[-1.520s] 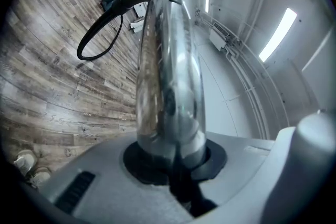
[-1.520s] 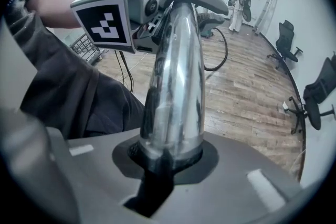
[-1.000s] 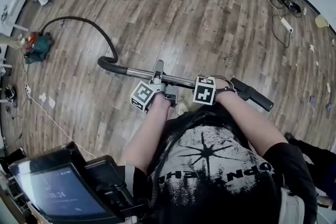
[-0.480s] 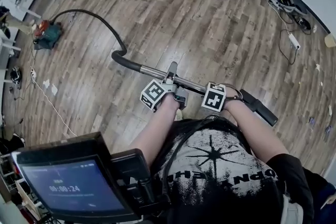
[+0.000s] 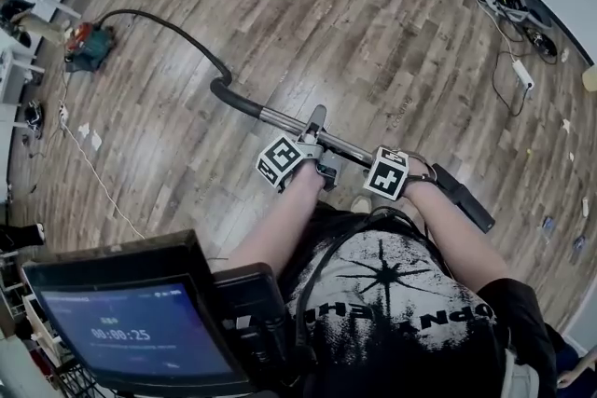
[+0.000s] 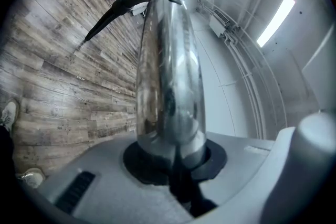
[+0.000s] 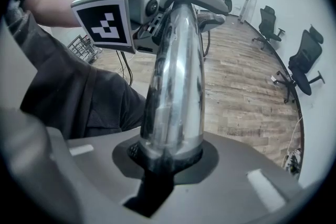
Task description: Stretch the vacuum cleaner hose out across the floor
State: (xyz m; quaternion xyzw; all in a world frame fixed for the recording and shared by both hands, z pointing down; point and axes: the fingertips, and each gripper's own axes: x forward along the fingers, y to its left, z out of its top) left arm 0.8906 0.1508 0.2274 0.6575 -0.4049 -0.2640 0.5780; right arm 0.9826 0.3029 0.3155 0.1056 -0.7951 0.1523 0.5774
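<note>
The vacuum cleaner [image 5: 89, 47], red and teal, sits on the wood floor at the far left. Its black hose [image 5: 177, 31] runs in a shallow arc to the curved black handle [image 5: 233, 98] of a chrome wand [image 5: 284, 119], which I hold about level in front of me. My left gripper [image 5: 313, 137] is shut on the wand near its middle. My right gripper [image 5: 407, 165] is shut on it nearer the black end piece [image 5: 464, 198]. In the left gripper view the chrome wand [image 6: 168, 76] rises from the jaws [image 6: 170, 165] toward the hose [image 6: 121, 5]. The right gripper view shows the wand [image 7: 176, 86] clamped in the right gripper [image 7: 168, 165], with the left gripper [image 7: 105, 23] further along.
Cables and a power strip [image 5: 513, 47] lie on the floor at the right by the wall. A white cord [image 5: 93, 172] trails along the left. Office chairs [image 7: 307, 60] stand by the wall. White furniture [image 5: 19, 61] lines the left edge. A screen [image 5: 121, 331] hangs at my chest.
Both grippers have carried the wand away from the vacuum cleaner. The hose's tight loop has opened into a longer, flatter arc. Both grips are unchanged.
</note>
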